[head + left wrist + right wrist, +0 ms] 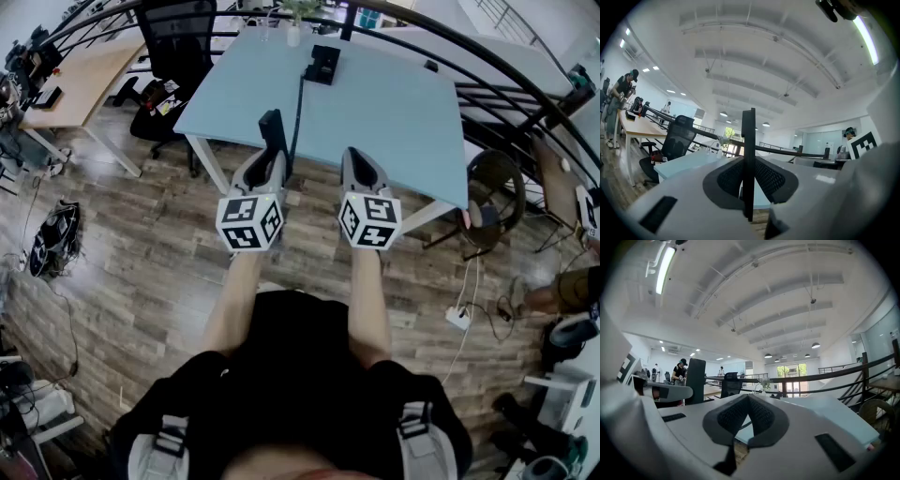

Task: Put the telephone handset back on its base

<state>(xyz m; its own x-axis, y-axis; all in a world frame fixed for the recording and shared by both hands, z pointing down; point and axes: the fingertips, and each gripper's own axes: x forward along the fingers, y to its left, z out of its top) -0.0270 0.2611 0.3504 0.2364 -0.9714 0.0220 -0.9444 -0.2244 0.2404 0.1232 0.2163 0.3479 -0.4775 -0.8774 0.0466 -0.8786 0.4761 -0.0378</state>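
A black telephone handset (pixel 273 131) stands upright between the jaws of my left gripper (pixel 265 159), just over the front edge of the pale blue table (pixel 394 112). In the left gripper view the handset (pixel 748 154) shows edge-on, with both pads pressed on it. Its black cord (pixel 298 108) runs across the table to the black base (pixel 322 64) at the far side. My right gripper (pixel 361 161) hovers beside the left one, a hand's width to the right. Its jaws (pixel 748 399) meet at the tip with nothing between them.
A black office chair (pixel 173 56) and a wooden desk (pixel 75 84) stand to the left of the table. A small vase with a plant (pixel 293 36) sits at the table's far edge. A curved black railing (pixel 506 84) runs behind it, with a round chair (pixel 492 183) and a power strip (pixel 457 317) at the right.
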